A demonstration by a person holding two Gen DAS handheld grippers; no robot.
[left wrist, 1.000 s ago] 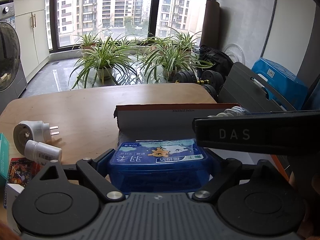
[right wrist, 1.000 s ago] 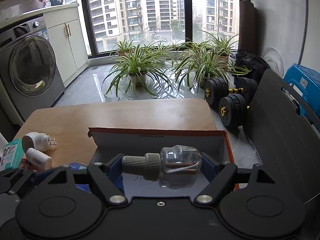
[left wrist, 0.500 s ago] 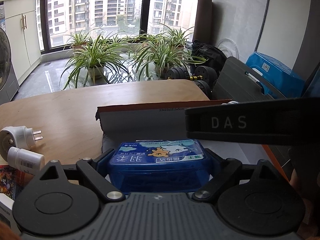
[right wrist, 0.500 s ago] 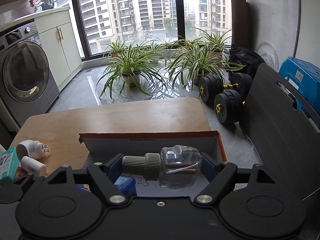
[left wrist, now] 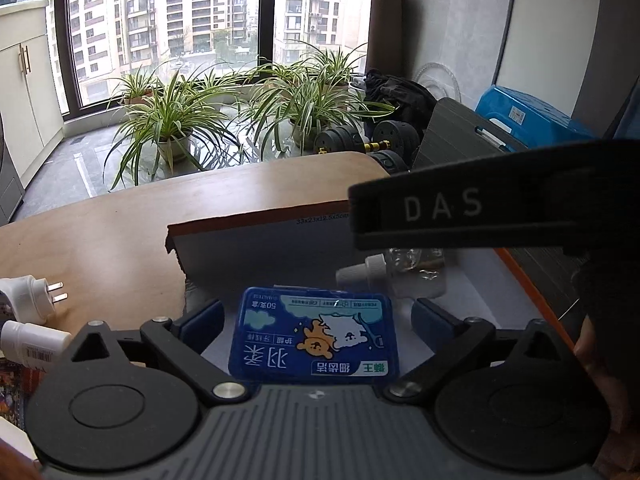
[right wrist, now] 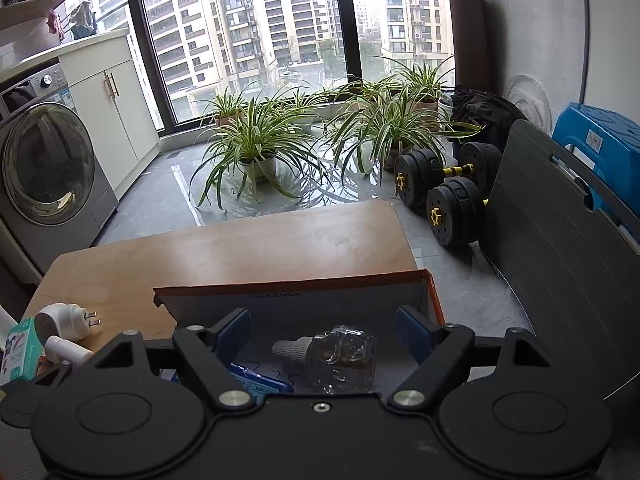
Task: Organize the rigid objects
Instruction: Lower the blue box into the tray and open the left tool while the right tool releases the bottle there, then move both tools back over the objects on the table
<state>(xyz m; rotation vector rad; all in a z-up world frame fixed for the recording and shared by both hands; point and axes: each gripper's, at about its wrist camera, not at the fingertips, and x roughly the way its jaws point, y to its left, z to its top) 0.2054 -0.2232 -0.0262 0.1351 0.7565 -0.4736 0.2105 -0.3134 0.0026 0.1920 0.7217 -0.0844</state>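
The left gripper [left wrist: 316,314], jaws opening, straddles the blue floss box [left wrist: 314,336] without touching. Only the right view shows the right gripper [right wrist: 324,332] wide open around the clear bottle [right wrist: 340,356] and the washing machine [right wrist: 48,164] far left

Soft, overcast daylight enters through the window [right wrist: 280,40] and leaves a pale sheen on the floor below it. Both views are sharp near the window; fisheye bending curves its frame, and corners darken.

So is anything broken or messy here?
A bit. The cardboard box has a ragged, torn corner on its left, and the clear bottle lies on its side inside it. Nothing looks spilled.
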